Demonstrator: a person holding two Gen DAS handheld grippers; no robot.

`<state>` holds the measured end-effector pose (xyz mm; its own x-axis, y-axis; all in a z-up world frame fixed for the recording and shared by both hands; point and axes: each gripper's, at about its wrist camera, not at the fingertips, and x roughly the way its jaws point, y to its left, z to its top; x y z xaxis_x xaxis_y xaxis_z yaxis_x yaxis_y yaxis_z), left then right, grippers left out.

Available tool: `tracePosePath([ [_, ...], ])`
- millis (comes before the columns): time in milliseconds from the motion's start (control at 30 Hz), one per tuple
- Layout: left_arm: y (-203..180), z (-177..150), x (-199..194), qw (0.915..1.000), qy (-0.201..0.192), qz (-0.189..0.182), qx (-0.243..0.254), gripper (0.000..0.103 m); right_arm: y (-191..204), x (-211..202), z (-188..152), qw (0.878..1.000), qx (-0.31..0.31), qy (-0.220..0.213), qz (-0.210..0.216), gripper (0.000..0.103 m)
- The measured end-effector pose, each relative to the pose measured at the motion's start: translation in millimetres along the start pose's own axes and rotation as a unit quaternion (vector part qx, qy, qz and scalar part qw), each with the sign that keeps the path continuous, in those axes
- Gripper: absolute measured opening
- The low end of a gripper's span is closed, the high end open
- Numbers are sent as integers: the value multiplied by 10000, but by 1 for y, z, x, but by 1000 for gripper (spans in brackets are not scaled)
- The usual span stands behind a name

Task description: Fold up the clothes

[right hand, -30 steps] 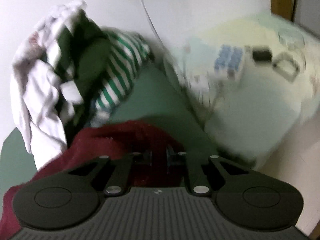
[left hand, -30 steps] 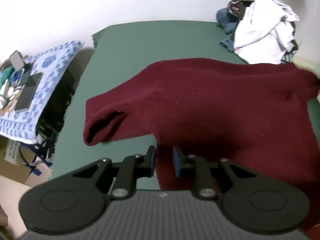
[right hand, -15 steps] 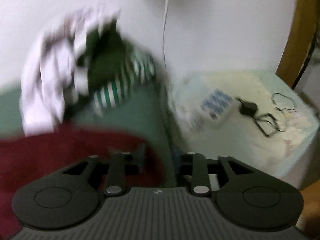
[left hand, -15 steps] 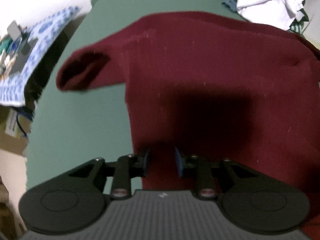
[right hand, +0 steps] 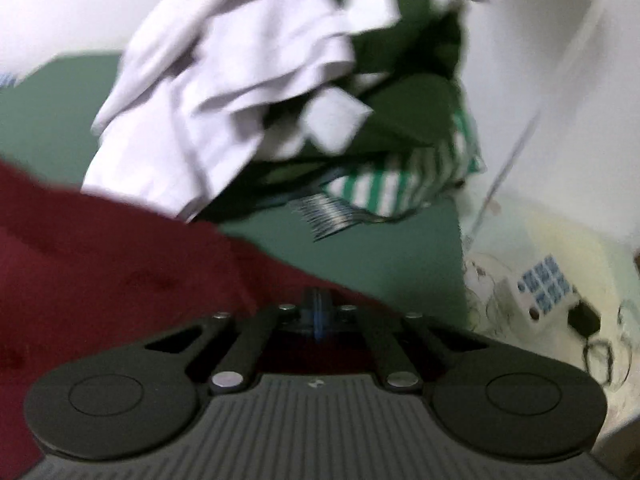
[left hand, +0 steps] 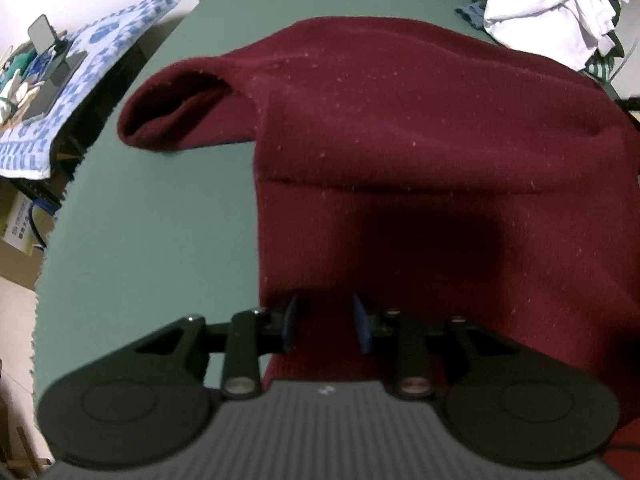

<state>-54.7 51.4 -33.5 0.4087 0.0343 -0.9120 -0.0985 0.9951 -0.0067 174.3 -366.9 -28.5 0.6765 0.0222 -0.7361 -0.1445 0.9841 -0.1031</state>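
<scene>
The maroon sweater [left hand: 420, 128] is now spread flatter on the green table [left hand: 152, 216]; the left gripper [left hand: 325, 322] is parted over its hem, the right gripper [right hand: 318, 314] clenched on its edge; a fold is judged next

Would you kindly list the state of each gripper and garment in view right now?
left gripper: open, fingers over the sweater's near edge.
right gripper: shut; blurred, cannot tell if it pinches cloth.
maroon sweater: on the green table, folded over itself, one sleeve out sideways.
pile of clothes: crumpled, unfolded.
</scene>
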Motion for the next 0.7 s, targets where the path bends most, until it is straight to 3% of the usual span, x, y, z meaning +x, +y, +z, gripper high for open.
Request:
tracePosePath([
  [200, 2, 2, 2, 9999, 18, -13, 105, 37, -29, -16, 8, 9966, 762, -93, 305, 2],
  [333, 1, 12, 7, 9995, 92, -71, 308, 41, -48, -26, 13, 9905, 1267, -155, 506, 48],
  [400, 2, 18, 10, 9991, 140, -88, 390, 42, -24, -25, 7, 9930, 892, -152, 763, 53],
  [500, 1, 21, 11, 9985, 184, -89, 501, 43, 10, -9, -1, 9991, 134, -138, 378, 50],
  [533, 1, 21, 11, 9984, 194, -93, 531, 43, 13, -3, -2, 9998, 35, -78, 194, 32],
  [567, 1, 21, 11, 9983, 185, -110, 535, 43, 12, 2, -3, 10000, 11, 10, -1, 5],
  [700, 2, 15, 10, 9985, 108, -179, 501, 44, -45, -20, 9, 9886, 1116, -489, -882, 2],
])
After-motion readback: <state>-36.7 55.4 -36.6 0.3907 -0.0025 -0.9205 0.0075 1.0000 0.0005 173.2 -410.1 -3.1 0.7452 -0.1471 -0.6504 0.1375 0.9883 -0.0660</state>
